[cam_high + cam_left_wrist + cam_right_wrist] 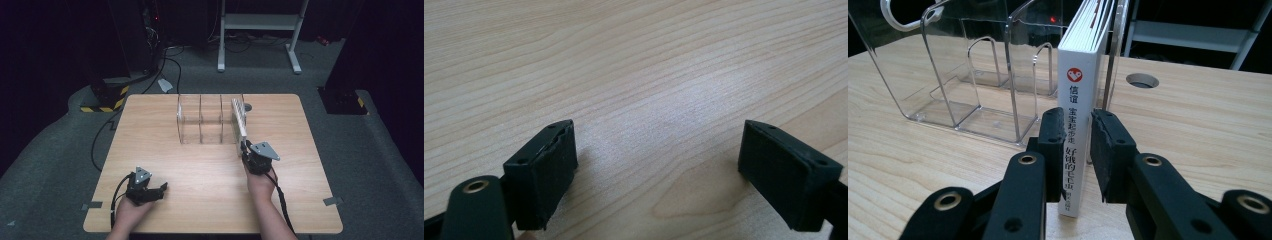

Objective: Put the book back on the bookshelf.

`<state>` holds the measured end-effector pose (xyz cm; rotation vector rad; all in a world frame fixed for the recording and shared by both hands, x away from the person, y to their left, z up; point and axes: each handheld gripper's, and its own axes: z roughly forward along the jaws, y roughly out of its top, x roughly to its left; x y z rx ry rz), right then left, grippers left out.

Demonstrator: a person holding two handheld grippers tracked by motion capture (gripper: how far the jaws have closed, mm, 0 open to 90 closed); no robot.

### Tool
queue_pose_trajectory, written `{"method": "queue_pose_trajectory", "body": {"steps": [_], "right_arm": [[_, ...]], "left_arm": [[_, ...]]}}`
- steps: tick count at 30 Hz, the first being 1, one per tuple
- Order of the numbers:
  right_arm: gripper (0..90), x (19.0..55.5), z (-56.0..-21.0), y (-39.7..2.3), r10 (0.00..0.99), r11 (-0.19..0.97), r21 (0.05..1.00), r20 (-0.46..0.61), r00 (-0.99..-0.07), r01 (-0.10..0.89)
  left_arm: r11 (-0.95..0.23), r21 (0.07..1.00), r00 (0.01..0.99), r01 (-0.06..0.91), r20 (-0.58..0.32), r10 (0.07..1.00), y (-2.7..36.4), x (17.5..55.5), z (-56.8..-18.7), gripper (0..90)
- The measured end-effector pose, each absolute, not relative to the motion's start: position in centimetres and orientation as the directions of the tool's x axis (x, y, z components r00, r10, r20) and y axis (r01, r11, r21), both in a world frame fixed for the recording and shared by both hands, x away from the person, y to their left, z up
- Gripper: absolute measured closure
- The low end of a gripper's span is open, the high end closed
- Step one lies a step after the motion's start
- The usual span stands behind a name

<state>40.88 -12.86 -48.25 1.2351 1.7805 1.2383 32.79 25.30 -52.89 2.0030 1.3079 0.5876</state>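
Right gripper [1079, 150] had its jaws clamped on the spine of a thin white book [1079, 100], one jaw on each side of it. The book stood upright on the tabletop [1198, 115], running ahead of the jaws into the end slot of a clear plastic rack [973, 75]; the rack's empty slots lay to the left of the jaws. Left gripper [656, 170] rested low over bare tabletop, jaws wide apart with nothing between them.

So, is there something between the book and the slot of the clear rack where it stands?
Nothing visible. The book stands upright in the rightmost slot of the clear rack, the right gripper shut on its spine.
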Motion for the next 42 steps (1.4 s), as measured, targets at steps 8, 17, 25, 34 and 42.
{"method": "queue_pose_trajectory", "body": {"steps": [8,17,25,34,42], "right_arm": [[75.9,41.1,-48.3,-12.6,0.936,0.097,0.933,0.033,-0.351,0.345],[75.7,41.2,-48.3,-12.2,0.943,0.087,0.933,0.036,-0.332,0.348],[73.2,41.6,-48.4,-11.9,0.948,0.076,0.933,0.042,-0.316,0.352],[73.6,41.7,-48.3,-11.8,0.952,0.070,0.933,0.044,-0.303,0.354],[73.3,41.6,-48.3,-11.5,0.957,0.028,0.929,0.081,-0.278,0.368]], "left_arm": [[-0.276,0.736,0.396,0.619,0.011,0.918,25.3,32.8,-52.9,15.8],[-0.277,0.736,0.396,0.618,0.013,0.918,25.3,32.8,-52.9,15.8],[-0.275,0.736,0.396,0.619,0.011,0.918,25.3,32.8,-52.9,15.8],[-0.276,0.735,0.397,0.619,0.010,0.918,25.3,32.7,-52.9,15.8],[-0.275,0.735,0.398,0.620,0.008,0.917,25.3,32.7,-52.9,15.8]]}}
